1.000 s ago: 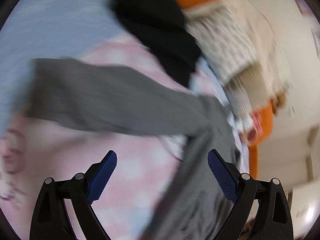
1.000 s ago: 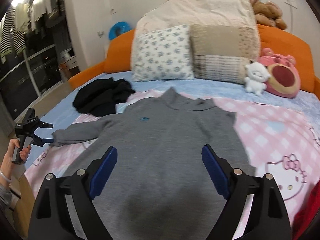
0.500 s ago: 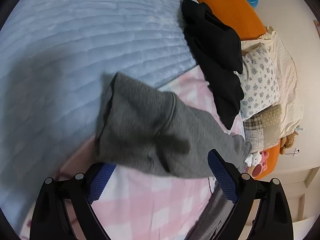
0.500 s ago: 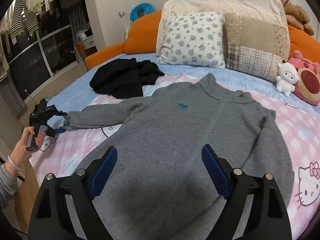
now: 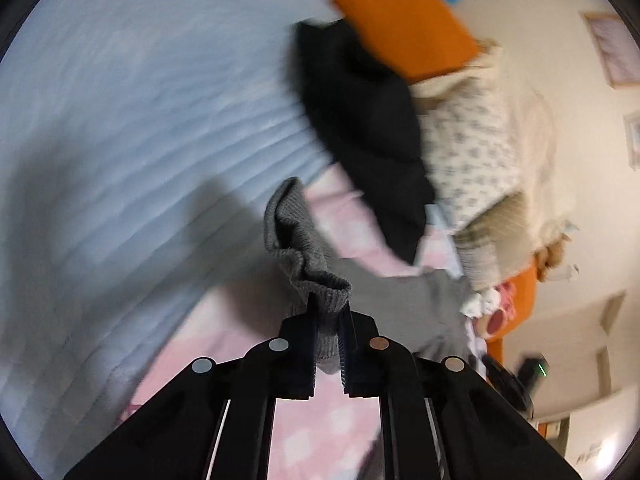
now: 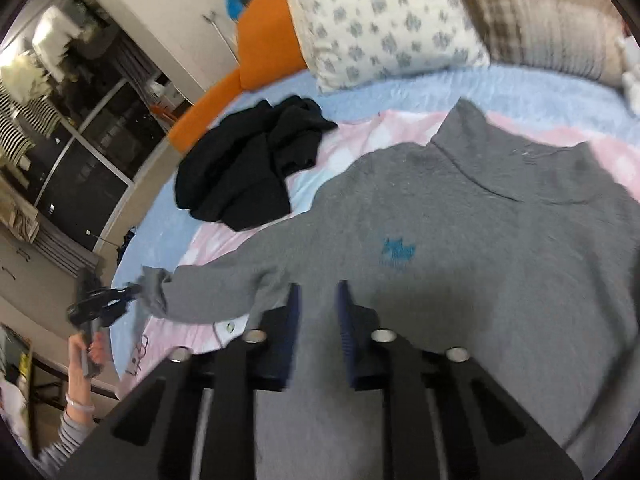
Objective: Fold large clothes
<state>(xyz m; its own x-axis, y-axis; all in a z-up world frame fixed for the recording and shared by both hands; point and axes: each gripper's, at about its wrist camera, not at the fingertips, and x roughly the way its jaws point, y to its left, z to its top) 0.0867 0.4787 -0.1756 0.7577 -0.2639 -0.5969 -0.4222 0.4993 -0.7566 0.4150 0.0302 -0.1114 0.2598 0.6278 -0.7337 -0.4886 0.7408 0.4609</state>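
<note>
A large grey sweater (image 6: 460,248) with a small blue chest logo lies spread flat on the bed. Its left sleeve (image 6: 224,284) stretches out to the left. My left gripper (image 5: 329,316) is shut on the ribbed grey cuff (image 5: 308,264) of that sleeve and lifts it a little off the pink blanket; it also shows in the right wrist view (image 6: 120,300), at the sleeve end. My right gripper (image 6: 318,300) hovers low over the sweater's lower left body, its jaws narrowed to a small gap with no cloth between them.
A black garment (image 6: 248,172) lies bunched on the bed beside the sweater's left shoulder. Pillows (image 6: 380,24) and an orange headboard (image 6: 264,52) are at the back. The bed's left edge (image 6: 132,236) drops to the floor, with a wardrobe (image 6: 52,128) beyond.
My left gripper closed on the sleeve cuff and raised it. My right gripper moved down toward the sweater's lower left body and narrowed its jaws from wide open.
</note>
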